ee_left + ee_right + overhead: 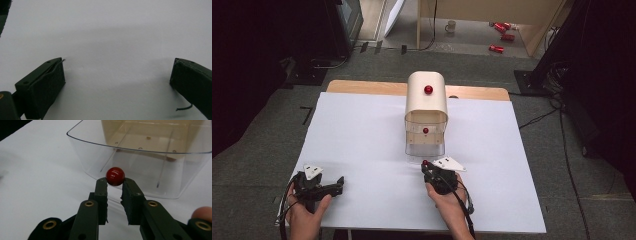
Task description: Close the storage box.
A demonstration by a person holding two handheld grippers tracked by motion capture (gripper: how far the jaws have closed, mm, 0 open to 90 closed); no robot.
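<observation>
Right gripper (115, 185) is clamped on a small red ball (115, 176): the ball sits pinched between the two jaw tips, jaws nearly parallel with a narrow gap behind the ball. In the high view the same right gripper (426, 167) is in the person's right hand (447, 197), near the table's front middle, with the red ball (425, 163) at its tip, just in front of the clear drawer. A fingertip shows at the lower right edge of the right gripper view.

Clear plastic drawer (140, 162) is pulled out of a cream, round-topped box (426, 97) standing mid-table. The ball is held just outside the drawer's front wall; touching the wall or not, hard to tell from these angles. In the high view the clear drawer (425, 142) has a small red dot (425, 130) above it, maybe a knob or another ball, too small to say. A red knob (428, 89) sits on the box's curved front.

Left gripper (117, 80) is spread wide, jaws far apart, nothing between them, hovering low over or resting on the white table surface (112, 32). In the high view the left gripper (341, 183) is held by the left hand (304, 212) at the table's front left corner, well apart from the box and the right gripper.

White table top (362, 150) sits on grey carpet. On the floor beyond: a mug (451, 26) and several red cans (502, 32).
</observation>
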